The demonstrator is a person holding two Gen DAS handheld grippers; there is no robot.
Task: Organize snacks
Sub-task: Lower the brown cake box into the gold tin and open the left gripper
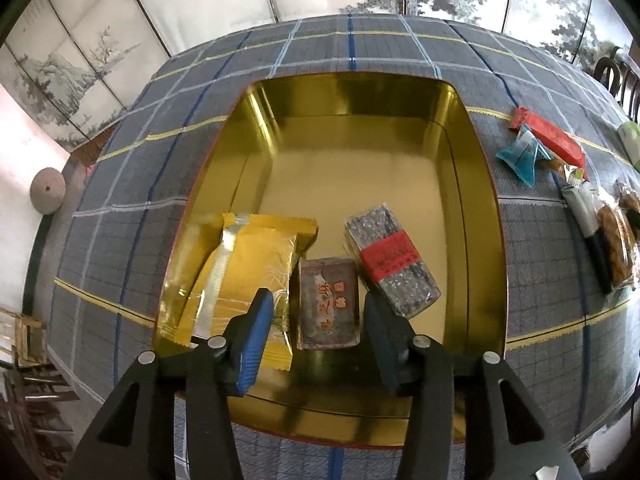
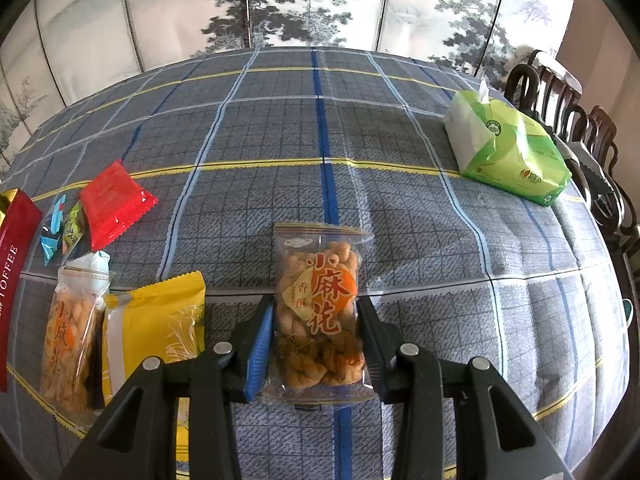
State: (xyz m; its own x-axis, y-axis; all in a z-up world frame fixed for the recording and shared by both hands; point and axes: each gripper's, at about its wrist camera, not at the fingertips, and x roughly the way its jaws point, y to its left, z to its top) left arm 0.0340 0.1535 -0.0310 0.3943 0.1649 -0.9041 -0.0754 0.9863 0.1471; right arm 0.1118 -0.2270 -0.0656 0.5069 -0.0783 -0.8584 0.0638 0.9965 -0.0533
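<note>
An open gold tin (image 1: 480, 200) stands on the checked tablecloth in the left wrist view. Inside it lie a yellow packet (image 1: 248, 272), a small brown packet (image 1: 328, 308) and a dark sesame bar with a red label (image 1: 388, 260). My left gripper (image 1: 317, 298) hangs over the tin's near end, open, with the brown packet lying loose between its fingers and a gap on each side. In the right wrist view my right gripper (image 2: 314, 301) is shut on a clear bag of fried dough twists (image 2: 320, 304), which rests on the cloth.
Left of the right gripper lie a second twist bag (image 2: 72, 332), a yellow packet (image 2: 156, 320), a red packet (image 2: 112, 204), small candies (image 2: 52, 236) and a red toffee box (image 2: 12, 264). A green tissue pack (image 2: 508, 152) sits far right, with chair backs (image 2: 592, 136) beyond the table edge.
</note>
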